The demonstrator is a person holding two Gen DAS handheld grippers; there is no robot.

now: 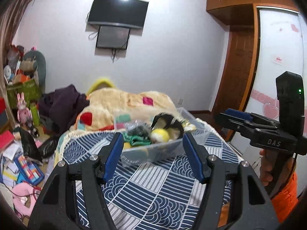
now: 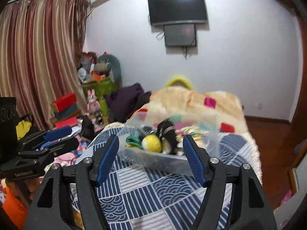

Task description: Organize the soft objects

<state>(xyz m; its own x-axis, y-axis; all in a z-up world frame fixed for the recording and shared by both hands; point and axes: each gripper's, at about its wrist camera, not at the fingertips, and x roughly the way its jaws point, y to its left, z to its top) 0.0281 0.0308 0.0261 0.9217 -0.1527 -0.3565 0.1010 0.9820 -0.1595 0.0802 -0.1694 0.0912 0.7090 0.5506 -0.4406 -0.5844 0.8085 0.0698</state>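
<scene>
Blue pads: both grippers carry blue ribbed pads on black fingers.
Left gripper (image 1: 152,143): jaws spread wide, nothing between them; it hangs above the near part of the bed, aimed at the bin.
Right gripper (image 2: 151,145): jaws spread wide as well, holding nothing, likewise above the bedspread and facing the bin; in the left wrist view it shows at the right edge, gripped by a hand (image 1: 268,168) with an orange sleeve.
Clear plastic bin (image 1: 153,151): sits on the bed just beyond both sets of fingertips, towards the middle of the bed, its walls blurred.
Soft objects: piled inside the bin. A yellow and white plush ball (image 1: 160,135) lies near the front wall, a green knitted piece (image 1: 138,140) to its left, a black plush item (image 1: 168,120) standing up behind the ball, and a grey fuzzy piece (image 1: 137,129) at the back; finer detail is too blurred to tell.
Bedspread (image 1: 153,187): blue and white patchwork of stripes and wave patterns, covering the near half of the bed under the bin.
Cream blanket (image 1: 124,103): fluffy, with coloured squares, heaped on the far half of the bed, behind the bin.
Wall: a dark television (image 1: 118,11) is mounted above a smaller screen.
Floor left of bed: scattered papers, bags and toys.
</scene>
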